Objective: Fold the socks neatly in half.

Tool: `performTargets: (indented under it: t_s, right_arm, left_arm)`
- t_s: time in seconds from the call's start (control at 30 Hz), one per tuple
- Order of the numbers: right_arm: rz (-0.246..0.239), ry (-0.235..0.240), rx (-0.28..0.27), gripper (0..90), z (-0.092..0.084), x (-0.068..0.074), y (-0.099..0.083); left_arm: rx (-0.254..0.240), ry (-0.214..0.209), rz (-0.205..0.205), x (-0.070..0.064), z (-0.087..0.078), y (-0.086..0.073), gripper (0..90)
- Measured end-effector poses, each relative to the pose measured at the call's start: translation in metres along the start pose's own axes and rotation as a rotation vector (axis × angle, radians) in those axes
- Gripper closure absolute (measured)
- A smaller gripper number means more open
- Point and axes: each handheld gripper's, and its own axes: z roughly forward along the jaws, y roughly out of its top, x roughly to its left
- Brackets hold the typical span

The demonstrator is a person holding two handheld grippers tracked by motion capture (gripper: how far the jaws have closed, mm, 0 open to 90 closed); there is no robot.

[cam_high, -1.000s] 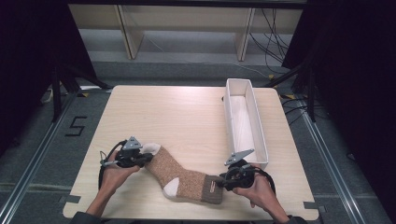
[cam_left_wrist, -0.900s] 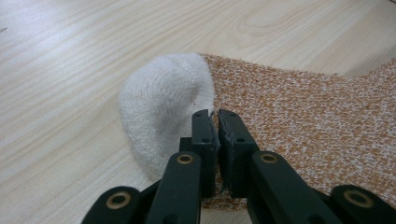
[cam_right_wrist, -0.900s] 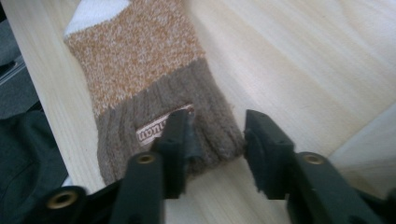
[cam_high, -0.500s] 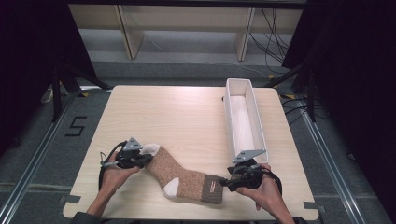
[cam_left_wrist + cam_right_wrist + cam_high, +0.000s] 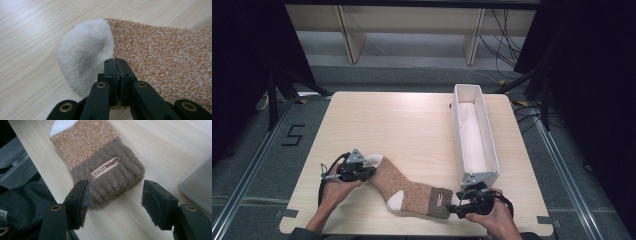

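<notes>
Knit sock [image 5: 412, 187] w/ ribbed cuff, matt wood-grain table [image 5: 412, 125]

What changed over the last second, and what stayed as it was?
The right tongs slid down toward the table's near edge, their jaws open at the sock's brown cuff without gripping it. The left tongs stayed shut on the sock beside its white toe. The sock and the white bin kept their places.

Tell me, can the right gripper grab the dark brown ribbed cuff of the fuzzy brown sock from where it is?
Probably yes. The right gripper is open, its jaws spread on either side of the dark brown ribbed cuff of the fuzzy brown sock, with nothing between them. The left gripper is shut at the white toe.
</notes>
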Motion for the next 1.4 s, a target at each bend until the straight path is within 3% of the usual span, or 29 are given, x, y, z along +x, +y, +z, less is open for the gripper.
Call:
performTargets:
  t_s: [0.1,0.17,0.2,0.27,0.3,0.33,0.37,0.4,0.43,0.47,0.5,0.53,0.57,0.73,0.83,0.87,1.1,1.13,1.3,1.37,1.4]
  right_arm:
    - [-0.005,-0.004,0.001,37.5,0.003,-0.001,0.000]
    - [0.044,0.001,0.007,36.3,0.005,0.000,0.000]
    - [0.038,-0.001,-0.004,36.2,0.006,-0.001,-0.001]
    - [0.073,-0.009,-0.002,35.8,0.007,-0.001,0.000]
    - [0.083,0.009,-0.013,35.4,0.009,0.000,0.000]
    - [0.070,0.002,-0.019,34.7,0.010,-0.001,0.000]
    - [0.100,-0.008,0.002,34.2,0.011,0.000,0.001]
    - [0.077,-0.004,-0.018,34.0,0.014,-0.002,0.001]
    - [0.106,0.003,-0.003,33.0,0.017,-0.001,0.001]
    - [0.086,-0.008,-0.006,32.2,0.020,-0.004,0.002]
    - [0.143,0.004,0.008,32.1,0.022,-0.001,0.002]
    - [0.149,0.006,0.006,31.5,0.025,-0.002,0.003]
    - [0.116,0.005,0.005,31.3,0.028,-0.005,0.004]
    - [0.154,0.015,0.024,28.3,0.041,-0.005,0.010]
    - [0.093,-0.019,0.026,29.2,0.048,-0.005,0.013]
    - [0.097,-0.014,0.032,29.7,0.050,-0.004,0.013]
    - [0.101,0.009,0.028,44.6,0.051,-0.005,0.012]
    - [0.075,0.020,0.009,47.7,0.052,-0.005,0.011]
    - [0.076,0.041,-0.018,63.3,0.049,-0.006,0.010]
    - [0.056,0.032,-0.037,66.3,0.045,-0.003,0.011]
    - [0.069,0.043,-0.041,67.1,0.044,-0.001,0.012]
  left_arm:
    - [-0.004,-0.004,0.000,0.001,0.000,-0.001,87.1]
    - [-0.003,-0.006,-0.009,0.001,0.000,-0.002,87.2]
    - [-0.007,-0.006,-0.012,0.001,0.000,-0.003,87.2]
    - [-0.002,-0.003,-0.012,0.001,-0.001,-0.004,87.3]
    - [0.003,-0.002,-0.006,0.001,-0.002,-0.004,87.3]
    - [0.002,0.005,-0.006,0.000,-0.003,-0.005,87.3]
    - [0.011,0.000,-0.005,-0.001,-0.004,-0.005,87.3]
    - [0.010,-0.001,-0.003,-0.001,-0.005,-0.006,87.3]
    - [0.009,0.001,-0.002,0.000,-0.006,-0.007,87.3]
    - [0.006,0.004,-0.014,-0.001,-0.006,-0.008,87.3]
    - [0.010,-0.001,-0.012,-0.001,-0.008,-0.009,87.3]
    - [0.014,0.002,-0.006,-0.002,-0.009,-0.009,87.2]
    - [0.020,0.002,-0.008,-0.002,-0.011,-0.010,87.1]
    - [0.020,-0.001,-0.017,-0.002,-0.014,-0.012,86.7]
    - [0.028,0.001,-0.013,-0.001,-0.013,-0.012,86.7]
    - [0.024,0.004,-0.017,-0.002,-0.013,-0.012,86.7]
    - [0.026,-0.008,-0.012,-0.002,-0.013,-0.012,86.2]
    - [0.026,-0.008,-0.014,-0.002,-0.013,-0.012,86.2]
    - [0.025,-0.004,-0.014,-0.003,-0.013,-0.012,85.8]
    - [0.020,-0.009,-0.016,-0.002,-0.013,-0.011,85.5]
    - [0.018,-0.011,-0.016,-0.002,-0.014,-0.011,85.4]
